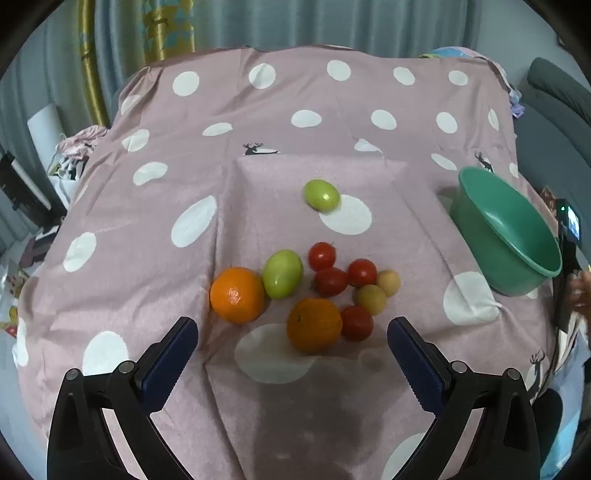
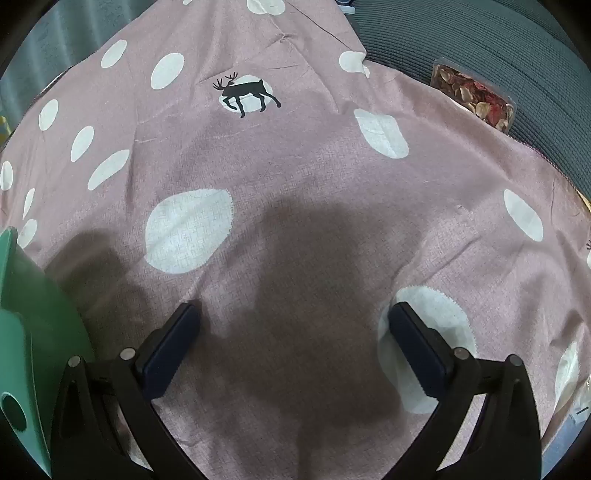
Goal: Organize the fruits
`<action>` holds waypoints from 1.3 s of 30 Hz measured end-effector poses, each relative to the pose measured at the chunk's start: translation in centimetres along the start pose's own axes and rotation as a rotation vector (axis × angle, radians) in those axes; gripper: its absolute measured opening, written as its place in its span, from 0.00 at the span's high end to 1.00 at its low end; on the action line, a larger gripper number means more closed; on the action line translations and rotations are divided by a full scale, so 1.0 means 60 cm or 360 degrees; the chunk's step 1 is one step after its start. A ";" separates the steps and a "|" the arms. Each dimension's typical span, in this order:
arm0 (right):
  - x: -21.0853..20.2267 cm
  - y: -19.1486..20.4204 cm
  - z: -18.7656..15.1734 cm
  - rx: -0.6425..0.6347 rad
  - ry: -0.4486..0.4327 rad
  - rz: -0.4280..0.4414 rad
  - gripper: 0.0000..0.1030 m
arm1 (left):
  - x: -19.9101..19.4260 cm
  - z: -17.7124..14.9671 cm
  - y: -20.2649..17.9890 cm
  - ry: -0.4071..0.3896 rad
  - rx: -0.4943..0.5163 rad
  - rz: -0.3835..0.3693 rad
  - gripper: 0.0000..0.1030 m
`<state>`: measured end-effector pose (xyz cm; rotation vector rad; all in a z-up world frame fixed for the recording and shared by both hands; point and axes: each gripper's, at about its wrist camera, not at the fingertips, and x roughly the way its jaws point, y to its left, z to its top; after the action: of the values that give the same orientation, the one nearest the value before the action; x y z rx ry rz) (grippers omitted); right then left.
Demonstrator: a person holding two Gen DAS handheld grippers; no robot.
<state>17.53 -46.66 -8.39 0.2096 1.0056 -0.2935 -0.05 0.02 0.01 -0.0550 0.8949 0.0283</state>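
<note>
In the left wrist view a cluster of fruit lies on the pink dotted cloth (image 1: 258,122): two oranges (image 1: 237,294) (image 1: 314,324), a green fruit (image 1: 282,273), several red tomatoes (image 1: 322,255) and two small tan fruits (image 1: 372,299). Another green fruit (image 1: 321,195) lies apart, farther back. A green bowl (image 1: 509,236) stands at the right, empty. My left gripper (image 1: 291,328) is open, just short of the cluster. My right gripper (image 2: 293,314) is open and empty over bare cloth, with the bowl's side (image 2: 22,332) at its left.
The cloth (image 2: 295,166) drapes over a raised surface with edges falling off at left and back. A grey cushion (image 2: 480,48) and a packet of dried petals (image 2: 474,94) lie at the far right. Curtains (image 1: 332,22) hang behind. The other hand-held device (image 1: 567,258) shows at the right edge.
</note>
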 end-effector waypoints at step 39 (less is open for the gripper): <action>-0.363 0.194 -0.197 -0.0709 -0.0409 0.0669 0.00 | -0.041 -0.006 -0.027 -0.0044 -0.0013 -0.0022 0.01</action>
<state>1.12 -28.93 4.50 -0.0256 0.7273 0.2818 -1.81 -1.63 1.73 -0.0680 0.8668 0.0196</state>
